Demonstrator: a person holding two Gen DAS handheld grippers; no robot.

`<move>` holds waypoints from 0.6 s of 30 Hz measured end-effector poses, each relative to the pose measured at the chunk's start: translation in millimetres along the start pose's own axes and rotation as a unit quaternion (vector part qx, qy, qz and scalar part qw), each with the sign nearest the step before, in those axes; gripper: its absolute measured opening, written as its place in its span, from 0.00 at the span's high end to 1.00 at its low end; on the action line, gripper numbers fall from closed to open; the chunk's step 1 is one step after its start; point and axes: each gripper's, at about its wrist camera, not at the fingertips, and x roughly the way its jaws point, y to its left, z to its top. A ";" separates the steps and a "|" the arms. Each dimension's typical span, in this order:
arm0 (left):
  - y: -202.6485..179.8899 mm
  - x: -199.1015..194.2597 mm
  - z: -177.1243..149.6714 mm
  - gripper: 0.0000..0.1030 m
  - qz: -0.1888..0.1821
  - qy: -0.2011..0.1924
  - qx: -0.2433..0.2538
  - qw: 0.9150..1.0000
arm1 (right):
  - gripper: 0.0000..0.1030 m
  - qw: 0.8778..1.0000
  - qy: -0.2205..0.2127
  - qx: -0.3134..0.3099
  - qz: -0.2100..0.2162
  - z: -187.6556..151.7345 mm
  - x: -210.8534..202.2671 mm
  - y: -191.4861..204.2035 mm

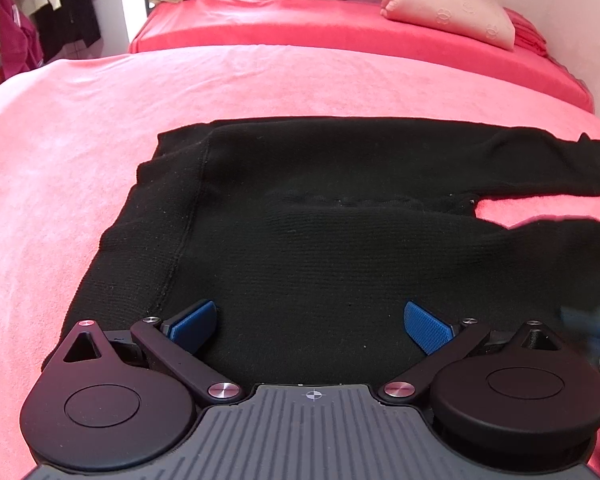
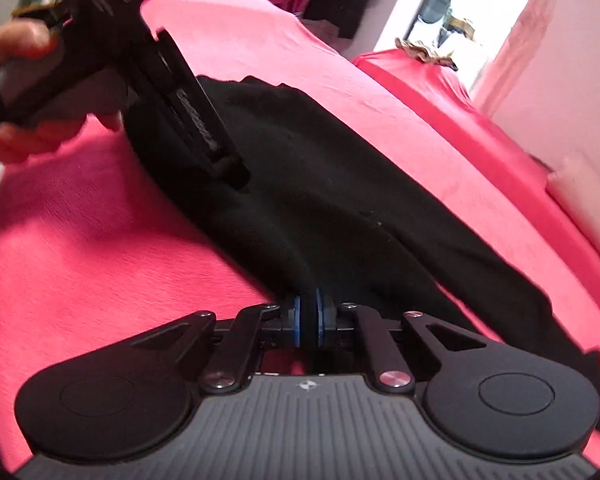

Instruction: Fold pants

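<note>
right gripper pinched tight on black pants, fabric between blue pads | left gripper spread wide, poised over waist end of pants, contact unclear | right view only: hand on left tool, beyond fingers | left view only: pillow far beyond fingers on red bed

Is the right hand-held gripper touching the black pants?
Touching. The right wrist view shows the right hand-held gripper shut on a fold of the black pants: dark fabric sits pinched between its blue pads.
</note>
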 end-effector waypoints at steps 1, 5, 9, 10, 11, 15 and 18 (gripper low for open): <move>1.4 -0.7 -0.3 0.00 -0.001 -0.001 0.001 1.000 | 0.92 1.000 -0.006 -0.008 0.030 -1.6 -12.9 7.7; 6.9 -1.2 -4.2 0.00 -0.009 -0.007 0.006 1.000 | 0.90 0.998 -0.008 -0.055 0.039 -21.5 -24.0 24.3; 6.5 -4.7 -10.6 0.00 0.000 -0.012 0.016 1.000 | 0.66 0.997 -0.005 0.000 0.077 -8.9 -32.7 2.7; 6.8 -5.8 -12.3 0.00 0.001 -0.014 0.019 1.000 | 0.56 0.995 -0.018 0.028 0.093 -4.4 -37.0 -7.4; 7.6 -6.6 -13.9 0.00 0.000 -0.016 0.021 1.000 | 0.55 0.993 -0.027 0.057 0.103 1.4 -39.1 -19.7; 12.0 -7.8 -17.4 0.00 -0.007 -0.024 0.019 1.000 | 0.51 0.968 -0.056 0.220 0.104 15.3 -27.8 -91.5; 10.0 -8.1 -19.1 0.00 -0.001 -0.029 0.021 0.999 | 0.51 0.929 -0.038 0.347 0.122 17.0 8.5 -137.2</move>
